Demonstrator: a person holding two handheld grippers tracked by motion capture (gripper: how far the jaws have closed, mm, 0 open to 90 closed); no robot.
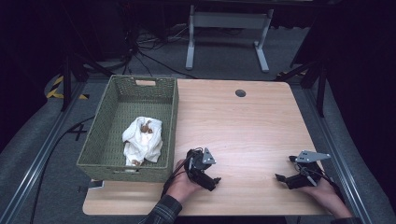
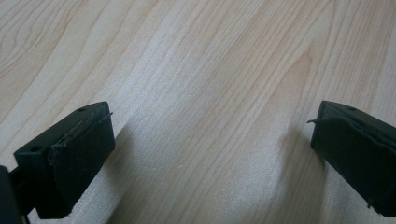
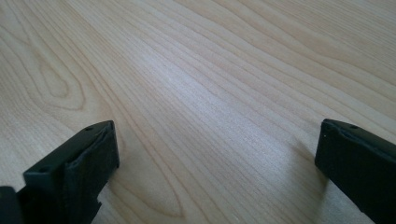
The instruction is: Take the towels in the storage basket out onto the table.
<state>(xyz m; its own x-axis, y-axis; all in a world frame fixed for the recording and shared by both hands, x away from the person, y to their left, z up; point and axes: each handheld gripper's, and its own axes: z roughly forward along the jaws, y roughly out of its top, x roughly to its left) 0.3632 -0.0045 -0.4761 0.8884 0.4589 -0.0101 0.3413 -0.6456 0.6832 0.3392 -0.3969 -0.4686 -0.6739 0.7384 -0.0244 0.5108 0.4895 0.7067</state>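
Both grippers rest low on the bare table (image 1: 243,126) at the bottom of the frame, the left gripper (image 1: 211,179) at lower centre and the right gripper (image 1: 282,178) at lower right, each with jaws spread wide and nothing between them. The white cloth (image 1: 142,140) lies crumpled inside the basket (image 1: 168,116) at left, well apart from both, so the hands look parked.

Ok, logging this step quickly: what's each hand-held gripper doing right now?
Left hand-held gripper: open, holding nothing, over the table.
Right hand-held gripper: open, holding nothing.
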